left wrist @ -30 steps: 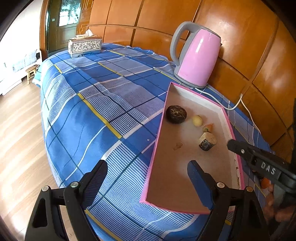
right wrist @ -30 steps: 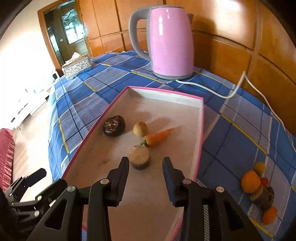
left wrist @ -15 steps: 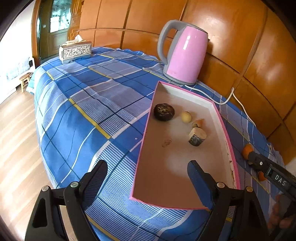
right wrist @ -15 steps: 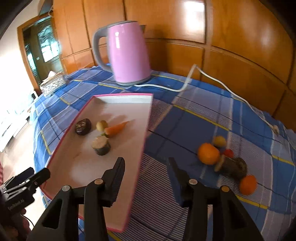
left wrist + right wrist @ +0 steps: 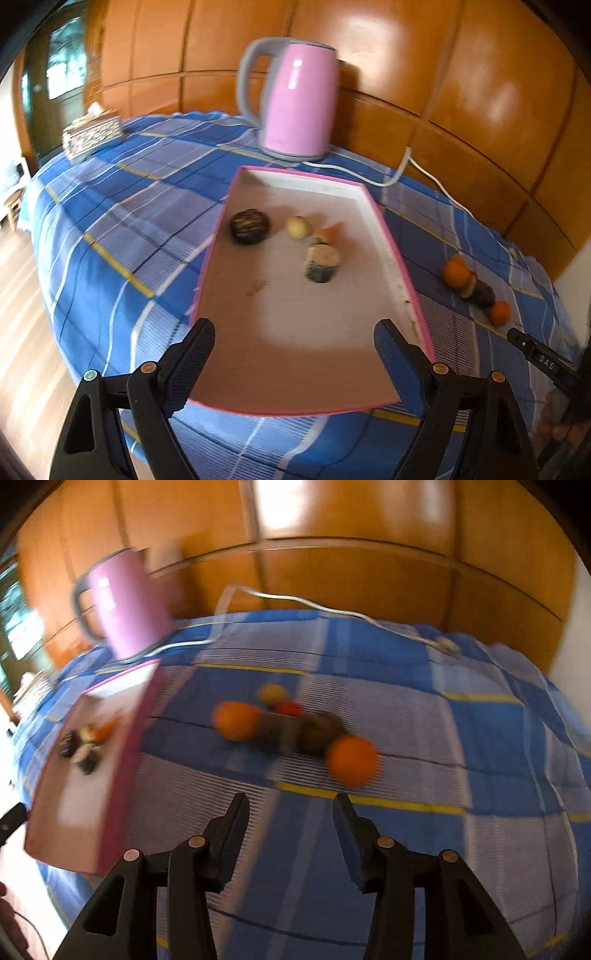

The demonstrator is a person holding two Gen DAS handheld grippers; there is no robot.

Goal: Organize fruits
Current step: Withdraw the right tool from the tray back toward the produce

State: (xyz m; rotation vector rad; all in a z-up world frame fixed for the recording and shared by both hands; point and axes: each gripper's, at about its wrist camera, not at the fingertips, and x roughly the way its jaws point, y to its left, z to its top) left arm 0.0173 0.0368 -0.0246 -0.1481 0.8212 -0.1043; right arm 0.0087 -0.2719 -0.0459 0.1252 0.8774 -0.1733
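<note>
A pink-rimmed tray [image 5: 388, 236] lies on the blue checked cloth. It holds a dark round fruit [image 5: 249, 227], a small pale fruit [image 5: 296, 227], a carrot [image 5: 328, 232] and a cut chunk [image 5: 322, 262]. My left gripper [image 5: 293, 332] hangs open over the tray's near end, holding nothing. To the right of the tray lies a loose pile: a big orange [image 5: 238, 720], a second orange [image 5: 351, 755], a dark fruit [image 5: 319, 731], a yellowish fruit [image 5: 271, 693] and a small red one [image 5: 290, 707]. My right gripper [image 5: 290, 805] is open and empty, just short of the pile.
A pink kettle [image 5: 295, 107] stands behind the tray against the wood-panelled wall, and its white cord [image 5: 332, 609] trails along the cloth behind the pile. A tissue box [image 5: 92, 134] sits at the far left. The cloth drops off at the near edge to a wooden floor.
My right gripper has swung right, from over the tray to in front of the loose fruit, with its jaws a little wider. The left gripper shifted and rolled, and the tray now sits centred between its fingers.
</note>
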